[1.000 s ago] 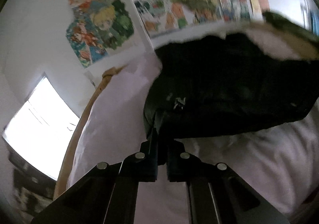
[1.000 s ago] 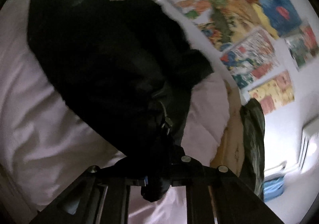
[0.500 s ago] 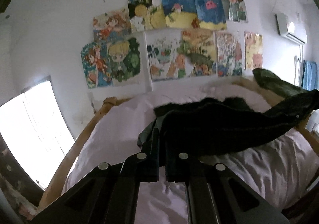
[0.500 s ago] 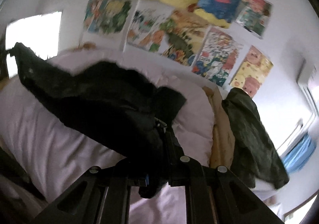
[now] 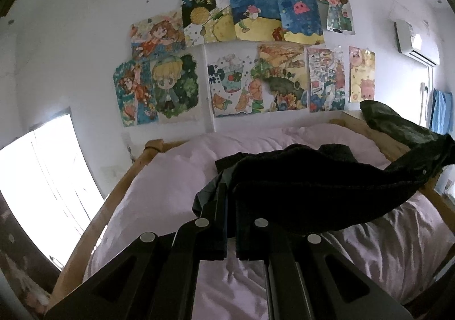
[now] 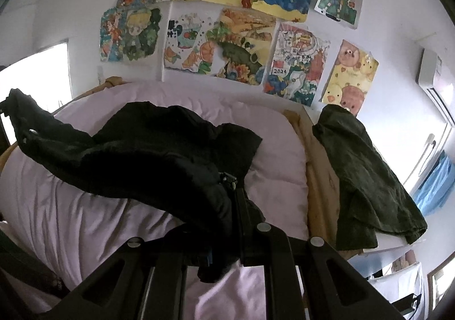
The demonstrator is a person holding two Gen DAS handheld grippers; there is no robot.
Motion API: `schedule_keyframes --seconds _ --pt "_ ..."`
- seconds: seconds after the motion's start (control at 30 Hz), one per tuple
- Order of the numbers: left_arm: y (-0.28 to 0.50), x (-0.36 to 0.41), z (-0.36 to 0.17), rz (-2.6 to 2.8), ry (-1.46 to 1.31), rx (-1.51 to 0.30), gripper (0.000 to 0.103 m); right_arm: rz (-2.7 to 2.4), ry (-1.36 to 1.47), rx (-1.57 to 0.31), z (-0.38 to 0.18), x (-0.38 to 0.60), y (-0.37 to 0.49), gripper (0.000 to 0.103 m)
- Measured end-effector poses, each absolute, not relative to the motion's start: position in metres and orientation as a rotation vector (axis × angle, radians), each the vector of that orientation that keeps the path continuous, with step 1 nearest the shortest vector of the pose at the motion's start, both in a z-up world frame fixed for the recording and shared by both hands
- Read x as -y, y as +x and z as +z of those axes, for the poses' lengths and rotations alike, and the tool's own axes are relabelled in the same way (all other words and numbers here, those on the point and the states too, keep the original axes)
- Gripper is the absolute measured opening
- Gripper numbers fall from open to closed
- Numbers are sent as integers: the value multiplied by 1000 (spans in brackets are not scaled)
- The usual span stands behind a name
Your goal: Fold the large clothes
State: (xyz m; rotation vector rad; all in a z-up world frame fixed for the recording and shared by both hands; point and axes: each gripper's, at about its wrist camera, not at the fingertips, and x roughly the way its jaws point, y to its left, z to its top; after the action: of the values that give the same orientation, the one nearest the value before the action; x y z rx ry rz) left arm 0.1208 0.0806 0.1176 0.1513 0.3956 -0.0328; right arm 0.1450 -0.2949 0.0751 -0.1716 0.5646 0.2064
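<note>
**Black jacket stretched between two grippers**

Low centre, the left gripper (image 5: 231,200) pinches the black jacket (image 5: 312,192); the right gripper (image 6: 231,200) clamps its other end; the jacket hangs mid-frame over the pink quilt (image 6: 71,220); beyond, drawings (image 5: 256,49) cover the upper wall.

Your left gripper (image 5: 231,200) is matte black throughout, two flat slab-like fingers (image 5: 217,223) running forward from angular linkage arms that splay outward toward the bottom of the view. Four round silver screw heads sit in a shallow arc across the joints, and each outer arm has a triangular cut-out in it. Your right gripper (image 6: 237,206) has the same black build with the same silver screws and triangular cut-outs, plus a small blue piece showing at the base of its fingers (image 6: 241,220).
</note>
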Motion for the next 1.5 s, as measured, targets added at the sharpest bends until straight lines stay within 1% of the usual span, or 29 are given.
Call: schedule_keyframes --seconds 0.33,0.57,0.93,1.13,1.3,1.5 --pt "125 -89 117 -29 139 -399 2 191 -147 -562 76 294 149 12" --pt "143 -86 122 10 144 -382 2 144 -168 -510 88 285 172 12" --pt "246 -76 134 126 281 -354 2 63 -263 -424 107 274 271 12" --pt "309 -67 134 182 305 -357 2 23 -335 -449 105 268 328 12" --pt "361 -62 123 231 267 -361 2 14 -374 -469 99 266 377 12" --pt "434 -67 95 252 285 -393 2 64 -271 -482 79 276 450 12"
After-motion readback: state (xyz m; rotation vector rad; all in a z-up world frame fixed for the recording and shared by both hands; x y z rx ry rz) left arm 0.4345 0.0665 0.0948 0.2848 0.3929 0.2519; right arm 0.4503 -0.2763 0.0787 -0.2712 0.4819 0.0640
